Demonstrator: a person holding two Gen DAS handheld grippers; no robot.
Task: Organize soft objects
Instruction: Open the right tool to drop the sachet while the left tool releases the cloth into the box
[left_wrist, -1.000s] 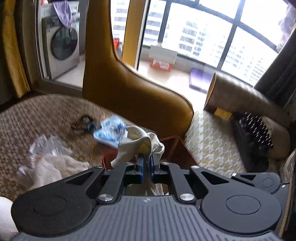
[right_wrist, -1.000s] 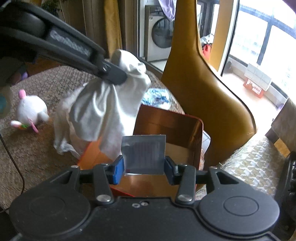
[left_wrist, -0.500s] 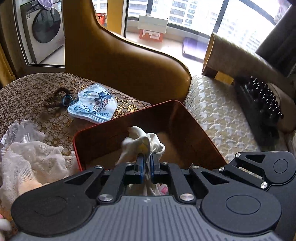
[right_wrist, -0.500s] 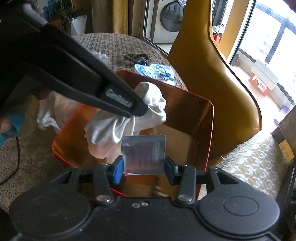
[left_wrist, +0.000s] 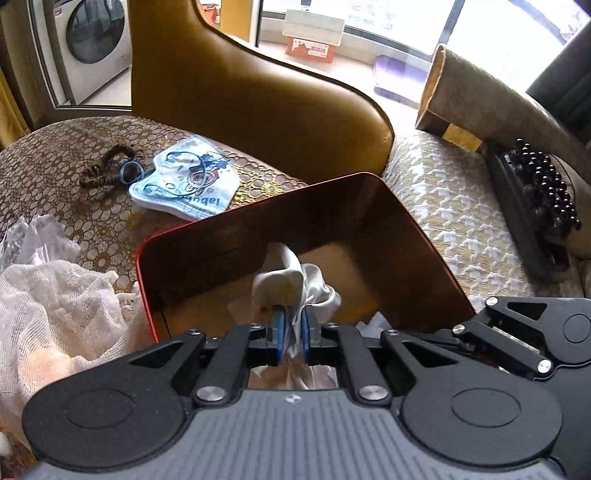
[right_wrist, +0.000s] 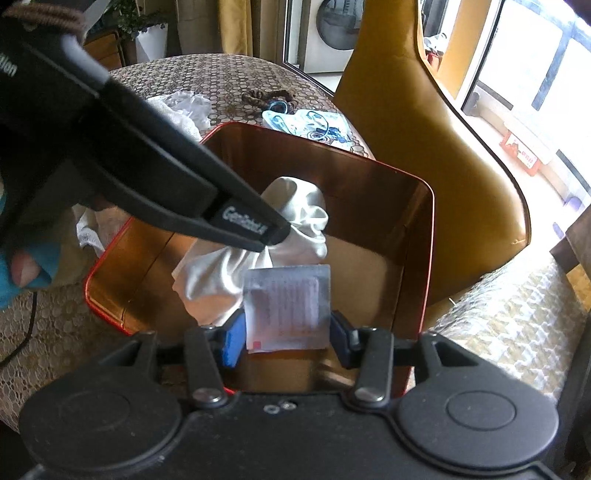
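A: What's different from a second ago?

B: The white cloth (right_wrist: 295, 210) was dangling above the table then, beside the tin. Now the left gripper (left_wrist: 291, 332) has brought it down inside the red tin (left_wrist: 424, 236), and the lower folds look to be resting on the tin's floor.

A: Let go yet?

B: No — the blue pads are nearly together, pinching a bunch of the cloth between them. From the right wrist view the dark finger runs in from the left and ends on the gathered top of the cloth.

A: And the right gripper (right_wrist: 288, 332)?

B: Roughly half open, clamped across a flat square packet (right_wrist: 288, 306) that spans the gap between its pads. It hangs over the near edge of the tin, just beside the cloth.

A: So for the tidying?

B: I'd say the cloth is about placed; only the release is left. The packet probably goes in alongside.

A: What's it all made of?

B: The cloth is smooth, slightly glossy and limp. The tin is rigid — rounded corners, shiny copper-coloured walls. The packet is thin, with fine print and a red mark at a corner. On the lacy tablecloth (left_wrist: 55, 177) to the far left lie a printed blue face mask (left_wrist: 184, 188) and hair ties (left_wrist: 107, 170); a coarse white gauze (left_wrist: 55, 306) is heaped at the near left.
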